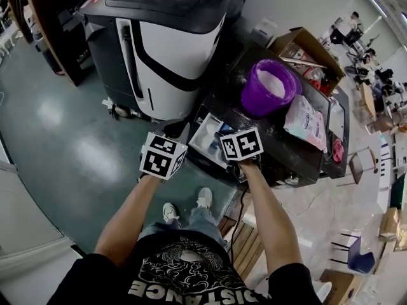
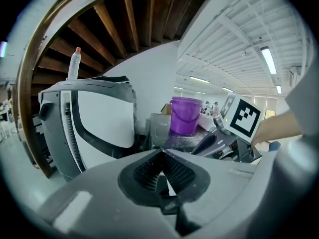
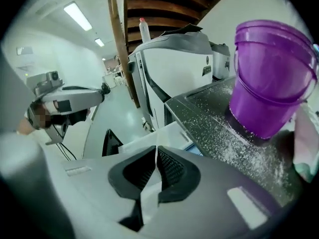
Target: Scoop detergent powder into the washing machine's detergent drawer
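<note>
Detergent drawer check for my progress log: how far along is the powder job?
Done: the detergent drawer is pulled out; the purple bucket holds powder. In hand: nothing, left gripper and right gripper are both shut and empty. Left: the scooping itself, it seems.

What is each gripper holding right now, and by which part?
Nothing: the left gripper and the right gripper both have their jaws shut together, with nothing between them.

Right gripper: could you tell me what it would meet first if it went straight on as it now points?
Probably the open drawer, just ahead of the right gripper; depth is unclear.
</note>
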### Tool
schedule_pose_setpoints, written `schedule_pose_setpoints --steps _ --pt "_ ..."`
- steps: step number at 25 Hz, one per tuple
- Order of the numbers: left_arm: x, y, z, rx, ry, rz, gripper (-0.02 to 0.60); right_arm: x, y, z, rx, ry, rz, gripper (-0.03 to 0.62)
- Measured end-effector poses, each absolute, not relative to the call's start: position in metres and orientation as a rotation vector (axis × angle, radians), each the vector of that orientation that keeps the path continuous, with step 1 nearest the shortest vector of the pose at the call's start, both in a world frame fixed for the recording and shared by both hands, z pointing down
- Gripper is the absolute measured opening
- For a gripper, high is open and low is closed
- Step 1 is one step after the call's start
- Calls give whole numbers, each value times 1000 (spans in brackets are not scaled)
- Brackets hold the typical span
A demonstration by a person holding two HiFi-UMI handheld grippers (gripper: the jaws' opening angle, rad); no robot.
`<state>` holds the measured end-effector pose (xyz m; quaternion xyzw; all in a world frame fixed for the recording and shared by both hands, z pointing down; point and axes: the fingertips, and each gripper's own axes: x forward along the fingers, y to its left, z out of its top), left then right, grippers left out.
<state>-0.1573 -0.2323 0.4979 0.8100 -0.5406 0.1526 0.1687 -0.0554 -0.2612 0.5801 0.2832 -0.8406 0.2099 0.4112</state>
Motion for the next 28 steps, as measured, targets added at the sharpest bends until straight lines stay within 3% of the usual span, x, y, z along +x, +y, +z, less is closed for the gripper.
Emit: schedule_pose_setpoints --steps 28 --pt "-163 -234 491 2315 -1539 409 0 -67 -254 569 471 -1955 -454 35"
